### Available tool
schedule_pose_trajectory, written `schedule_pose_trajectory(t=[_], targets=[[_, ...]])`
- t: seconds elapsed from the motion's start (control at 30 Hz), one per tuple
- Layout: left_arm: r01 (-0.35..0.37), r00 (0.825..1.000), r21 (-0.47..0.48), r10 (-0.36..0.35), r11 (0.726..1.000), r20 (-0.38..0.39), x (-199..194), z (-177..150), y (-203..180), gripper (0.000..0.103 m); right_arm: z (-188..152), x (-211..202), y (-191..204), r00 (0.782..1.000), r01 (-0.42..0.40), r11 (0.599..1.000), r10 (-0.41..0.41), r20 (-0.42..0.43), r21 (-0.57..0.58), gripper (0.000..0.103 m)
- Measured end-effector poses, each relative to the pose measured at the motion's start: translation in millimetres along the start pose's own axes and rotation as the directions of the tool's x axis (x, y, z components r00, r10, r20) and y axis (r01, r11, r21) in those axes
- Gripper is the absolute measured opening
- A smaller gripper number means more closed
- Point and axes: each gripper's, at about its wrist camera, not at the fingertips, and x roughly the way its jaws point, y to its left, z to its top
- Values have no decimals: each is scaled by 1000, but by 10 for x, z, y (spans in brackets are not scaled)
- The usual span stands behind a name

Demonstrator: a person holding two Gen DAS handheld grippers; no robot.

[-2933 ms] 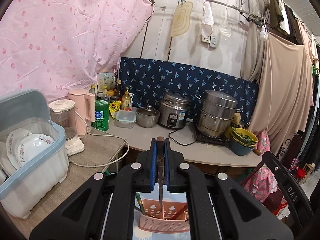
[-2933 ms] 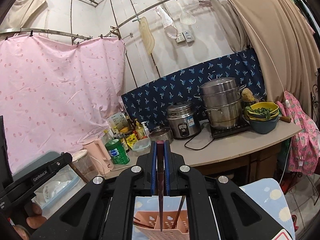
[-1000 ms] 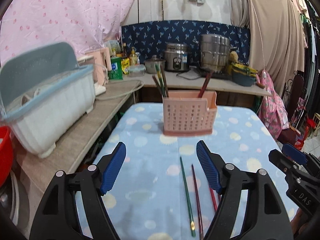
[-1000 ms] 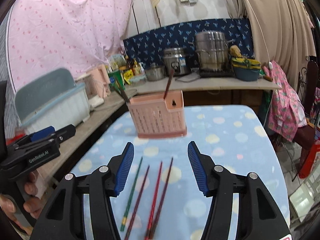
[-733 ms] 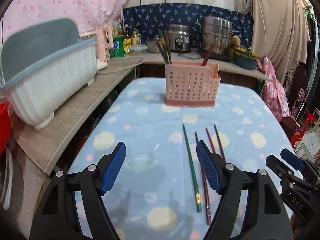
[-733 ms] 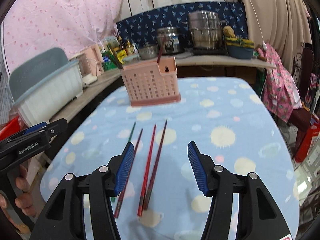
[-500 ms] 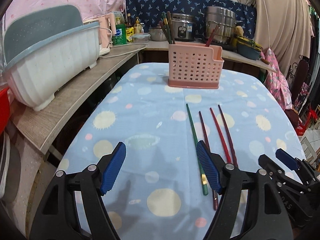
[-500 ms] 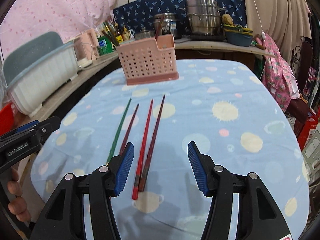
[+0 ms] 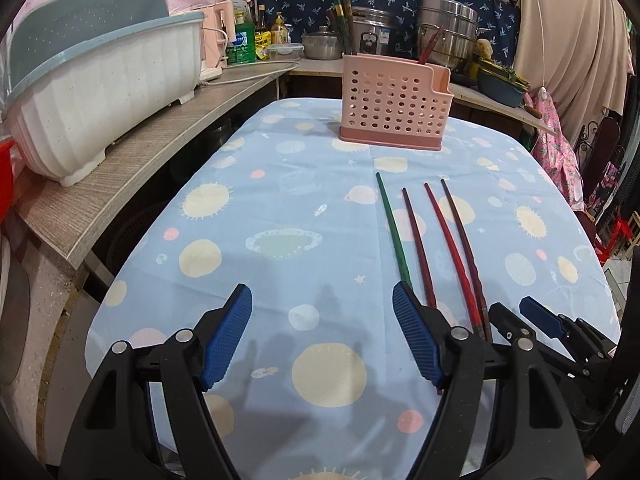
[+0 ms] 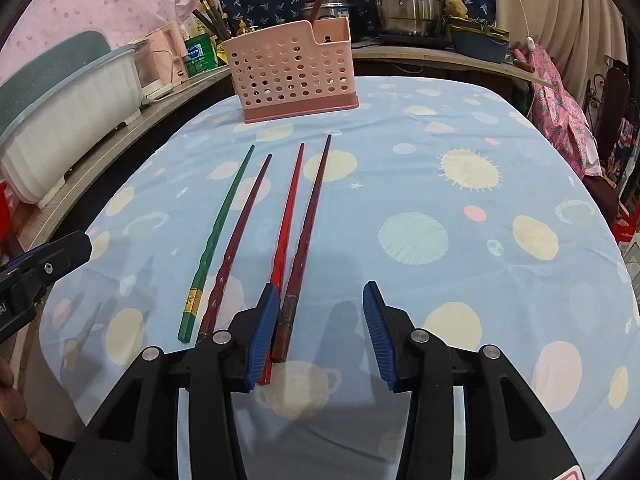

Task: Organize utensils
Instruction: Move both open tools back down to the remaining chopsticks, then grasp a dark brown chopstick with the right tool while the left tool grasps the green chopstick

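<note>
Right wrist view: the right gripper tilts down over the table, jaws just narrowing yet spread, pinching nothing; four chopsticks lie at eleven o'clock. The left gripper hangs spread, empty. The basket at twelve o'clock holds more chopsticks.

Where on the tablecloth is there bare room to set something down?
Free: the wide stretch right of the brown chopstick out to the cloth's edge, and the patch left of the green chopstick. Crowded: the four chopsticks side by side, and around the pink basket.
</note>
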Motion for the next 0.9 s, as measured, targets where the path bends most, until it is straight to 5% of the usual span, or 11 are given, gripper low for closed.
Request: schedule_pose_trajectory(t=[0.9], targets=[[25, 997, 15, -24, 1000, -71, 140, -130, -89, 69, -82, 37, -69, 999, 2, 1000, -2, -36, 10, 7]])
